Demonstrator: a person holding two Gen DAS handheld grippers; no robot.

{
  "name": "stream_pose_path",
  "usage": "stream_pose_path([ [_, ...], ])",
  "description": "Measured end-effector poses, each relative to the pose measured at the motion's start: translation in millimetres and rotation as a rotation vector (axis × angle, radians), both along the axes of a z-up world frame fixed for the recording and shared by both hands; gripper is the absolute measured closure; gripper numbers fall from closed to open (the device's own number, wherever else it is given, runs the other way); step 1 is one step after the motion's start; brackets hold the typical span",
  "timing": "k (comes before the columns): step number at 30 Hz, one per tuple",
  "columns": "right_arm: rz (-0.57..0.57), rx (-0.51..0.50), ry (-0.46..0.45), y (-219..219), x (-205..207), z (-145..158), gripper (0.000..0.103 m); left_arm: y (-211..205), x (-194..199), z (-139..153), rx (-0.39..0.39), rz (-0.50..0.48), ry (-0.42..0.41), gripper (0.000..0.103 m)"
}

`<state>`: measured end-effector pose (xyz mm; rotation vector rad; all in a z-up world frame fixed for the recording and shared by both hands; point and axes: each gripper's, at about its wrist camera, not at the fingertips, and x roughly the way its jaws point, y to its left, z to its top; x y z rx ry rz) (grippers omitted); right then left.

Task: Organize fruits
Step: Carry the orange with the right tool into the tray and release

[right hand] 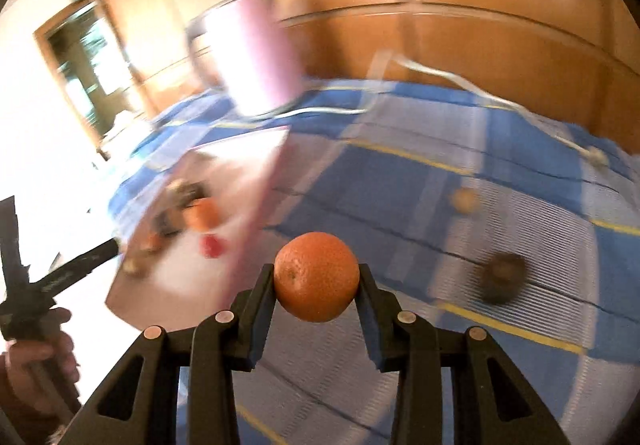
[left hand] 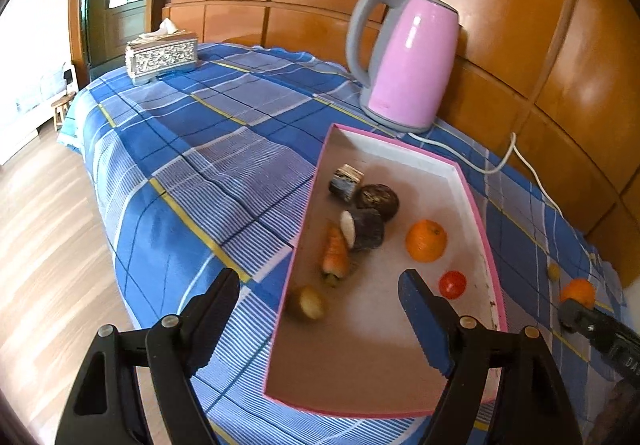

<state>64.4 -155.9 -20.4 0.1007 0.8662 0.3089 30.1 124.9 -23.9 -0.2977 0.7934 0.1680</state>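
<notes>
1 orange (right hand: pixel 316 277) is clamped between right gripper (right hand: pixel 317 279) fingers; left gripper (left hand: pixel 320 301) is spread, straddling pink tray's (left hand: pixel 308 205) rim.

In the right wrist view, motion blur smears the pink kettle (right hand: pixel 256 57), the tray (right hand: pixel 256 181) and its contents; a dark round thing (right hand: pixel 503 277) on the desk's checked cloth (right hand: pixel 400 181) stays unidentifiable. The person's hand (right hand: pixel 36 369) is cut off at the left edge.

No text can be read with certainty: pale lettering runs along the right gripper (left hand: pixel 568 315) body at the left wrist view's right edge and along the left gripper (right hand: pixel 116 245) in the right wrist view, too blurred to make out.
</notes>
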Motion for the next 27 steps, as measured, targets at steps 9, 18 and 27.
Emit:
stream_pose_path([
  [9,0.161,-0.033,0.015,89,25,-4,0.063,4,1,-6,-0.01,0.002,0.02,0.02],
  [18,0.149,-0.047,0.017,97,24,-7,0.052,3,1,-6,-0.018,0.004,0.024,0.02],
  [27,0.095,-0.06,-0.038,86,8,3,0.05,0,0,-3,-0.022,-0.002,0.018,0.02],
])
